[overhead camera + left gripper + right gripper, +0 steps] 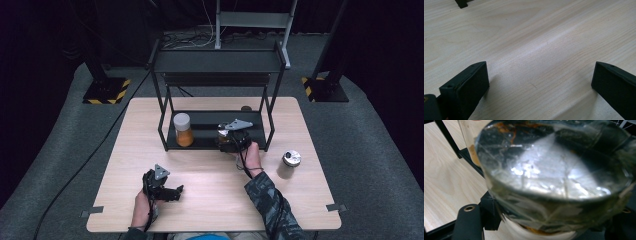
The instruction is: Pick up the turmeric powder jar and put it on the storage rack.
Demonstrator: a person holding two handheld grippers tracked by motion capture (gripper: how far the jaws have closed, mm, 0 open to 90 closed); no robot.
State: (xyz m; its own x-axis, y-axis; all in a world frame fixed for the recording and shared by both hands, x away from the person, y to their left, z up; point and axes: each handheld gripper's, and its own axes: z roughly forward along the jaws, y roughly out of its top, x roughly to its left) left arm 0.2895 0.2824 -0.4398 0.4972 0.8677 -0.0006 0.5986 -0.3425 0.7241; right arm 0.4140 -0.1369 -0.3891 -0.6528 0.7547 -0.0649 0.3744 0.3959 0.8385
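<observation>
Pale wooden worktop (210, 185) carries a black metal shelf rack (272, 95); on its lower shelf the right tool (231, 137) is clamped on a foil-lidded jar of orange paste (554, 180). Near left, the left tool (172, 192) gapes wide, holding nothing.

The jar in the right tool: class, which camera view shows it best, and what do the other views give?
The right gripper view: the jar is close, its shiny lid and orange contents plain. The high view shows it small on the rack's lower shelf, mostly behind the right tool. The left gripper view looks at the table.
</observation>
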